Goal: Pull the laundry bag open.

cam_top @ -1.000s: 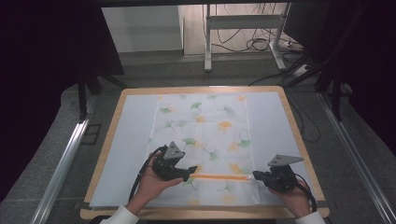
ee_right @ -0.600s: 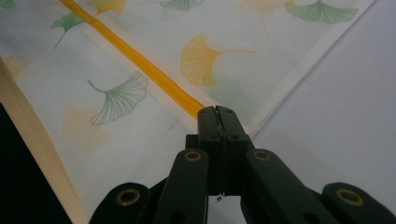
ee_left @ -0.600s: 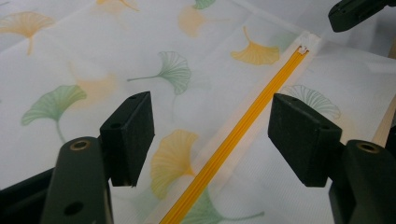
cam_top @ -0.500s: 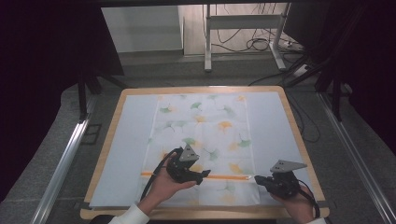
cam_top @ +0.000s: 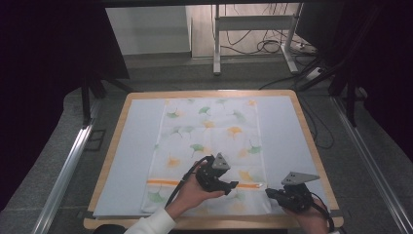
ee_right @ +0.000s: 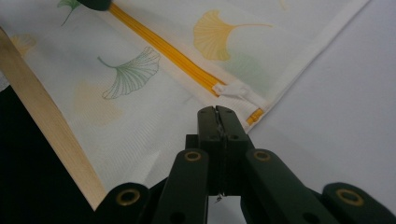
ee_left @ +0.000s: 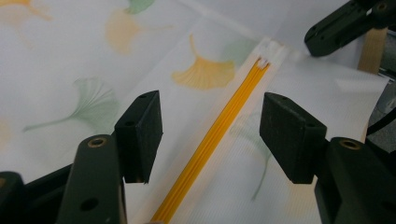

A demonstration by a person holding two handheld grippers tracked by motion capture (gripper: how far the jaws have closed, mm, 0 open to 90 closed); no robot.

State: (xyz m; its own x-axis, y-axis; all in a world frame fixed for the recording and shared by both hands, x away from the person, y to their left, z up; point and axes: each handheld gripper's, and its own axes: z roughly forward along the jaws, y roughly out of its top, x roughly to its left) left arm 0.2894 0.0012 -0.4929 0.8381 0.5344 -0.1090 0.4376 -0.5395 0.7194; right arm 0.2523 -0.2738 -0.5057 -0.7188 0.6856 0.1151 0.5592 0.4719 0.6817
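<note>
Shifted rightward, left gripper (ee_left: 210,135) straddles the orange zipper (ee_left: 219,135), jaws apart; lower right, right gripper (ee_right: 217,112) pinched together, empty.

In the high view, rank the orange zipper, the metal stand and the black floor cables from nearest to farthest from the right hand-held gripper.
1. Orange zipper, just left of the right hand-held gripper, on the bag.
2. Metal stand, beyond the table's far edge.
3. Black floor cables, also far back; too close to the stand to rank.

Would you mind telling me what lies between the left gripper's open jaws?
The orange zipper of the leaf-printed bag runs up between them, untouched by either jaw, as the left gripper view shows.
</note>
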